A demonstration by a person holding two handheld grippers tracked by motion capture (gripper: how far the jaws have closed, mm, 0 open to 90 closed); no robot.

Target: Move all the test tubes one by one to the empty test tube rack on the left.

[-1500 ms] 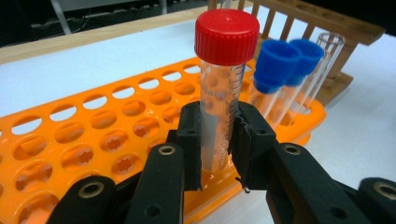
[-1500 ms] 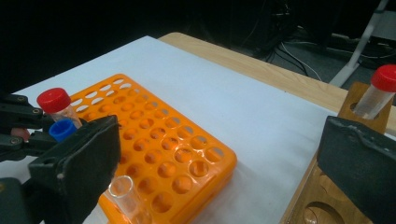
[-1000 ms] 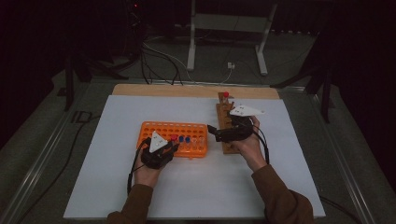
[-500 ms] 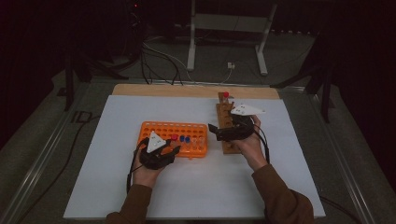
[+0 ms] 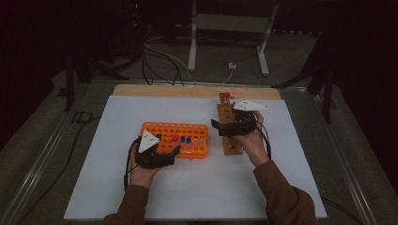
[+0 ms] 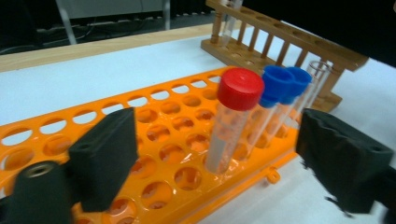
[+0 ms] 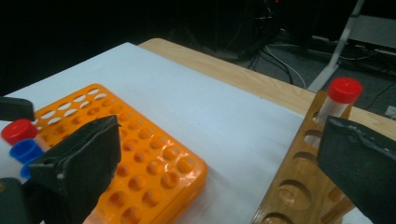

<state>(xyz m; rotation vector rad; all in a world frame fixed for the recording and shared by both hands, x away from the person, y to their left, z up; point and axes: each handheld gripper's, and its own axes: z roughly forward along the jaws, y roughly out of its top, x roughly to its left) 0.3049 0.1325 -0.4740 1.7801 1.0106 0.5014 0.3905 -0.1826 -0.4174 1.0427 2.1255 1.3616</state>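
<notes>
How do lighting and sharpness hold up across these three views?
High view: dim, room behind nearly black, white table sheet evenly lit. Left gripper view: bright, red-capped tube sharp, glare on the orange rack, near tongs slightly soft. Right gripper view: darker, wooden rack and tongs soft, background black.

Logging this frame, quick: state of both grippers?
Left gripper: open, empty, jaws either side of the red-capped tube.
Right gripper: open, empty, at the wooden rack.
</notes>
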